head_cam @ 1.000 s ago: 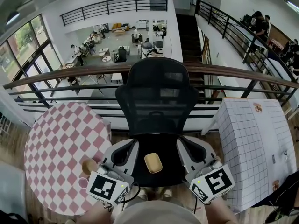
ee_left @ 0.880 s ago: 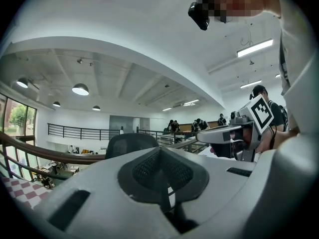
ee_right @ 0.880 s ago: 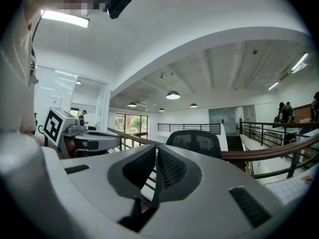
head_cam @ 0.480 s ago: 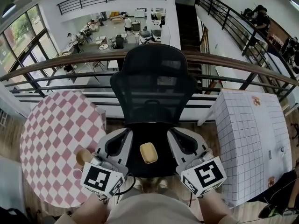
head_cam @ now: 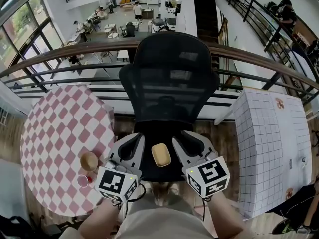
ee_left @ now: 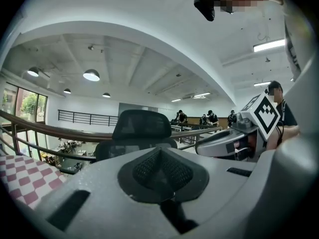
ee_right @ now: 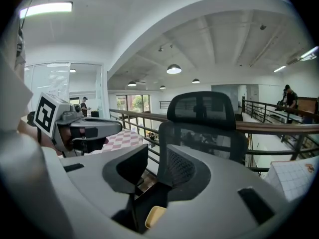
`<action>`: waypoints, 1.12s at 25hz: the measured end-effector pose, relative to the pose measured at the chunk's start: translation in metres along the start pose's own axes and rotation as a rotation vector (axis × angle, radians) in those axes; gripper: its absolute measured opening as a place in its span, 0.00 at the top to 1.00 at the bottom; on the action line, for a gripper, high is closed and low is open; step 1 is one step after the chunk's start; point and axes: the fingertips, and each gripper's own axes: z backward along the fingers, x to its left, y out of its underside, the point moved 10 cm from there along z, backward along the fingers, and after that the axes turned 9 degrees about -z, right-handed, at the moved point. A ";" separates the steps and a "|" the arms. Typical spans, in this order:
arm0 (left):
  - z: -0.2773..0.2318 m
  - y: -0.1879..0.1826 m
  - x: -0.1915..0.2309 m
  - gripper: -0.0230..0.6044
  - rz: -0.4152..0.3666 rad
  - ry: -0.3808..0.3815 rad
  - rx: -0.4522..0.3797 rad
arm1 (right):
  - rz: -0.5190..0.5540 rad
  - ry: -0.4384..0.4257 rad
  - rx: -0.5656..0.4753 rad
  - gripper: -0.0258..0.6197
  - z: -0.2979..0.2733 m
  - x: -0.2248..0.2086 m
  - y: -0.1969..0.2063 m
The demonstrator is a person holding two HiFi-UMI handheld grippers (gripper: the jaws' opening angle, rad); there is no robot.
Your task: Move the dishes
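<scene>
A small tan rectangular dish [head_cam: 161, 155] lies on the seat of a black office chair [head_cam: 167, 83]. My left gripper [head_cam: 130, 144] is just left of the dish, over the chair's left armrest. In the left gripper view its pads [ee_left: 160, 167] meet with nothing between them. My right gripper [head_cam: 191, 142] is just right of the dish. Its jaws [ee_right: 155, 169] have just been opening and now stand apart and empty. The dish [ee_right: 154, 216] shows low through the gap. A tan bowl [head_cam: 89, 161] and a pink cup [head_cam: 82, 180] stand on the checked table.
A round pink-and-white checked table [head_cam: 60, 133] is at the left and a white gridded table [head_cam: 269, 143] at the right. A wooden-topped railing [head_cam: 75, 51] runs behind the chair above a lower floor. People stand at the far right [head_cam: 286, 11].
Both grippers have sunk toward the chair seat and drawn in on either side of the dish. The view has tilted further down.
</scene>
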 end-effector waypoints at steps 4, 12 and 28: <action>-0.014 0.031 0.010 0.94 0.018 -0.003 0.061 | -0.024 0.022 0.060 0.78 -0.030 -0.013 0.023; -0.049 0.095 0.016 0.94 0.071 0.016 0.192 | -0.039 0.047 0.188 0.78 -0.077 -0.042 0.079; -0.092 0.278 -0.002 0.94 0.186 0.105 0.430 | -0.153 0.066 0.427 0.78 -0.157 -0.092 0.249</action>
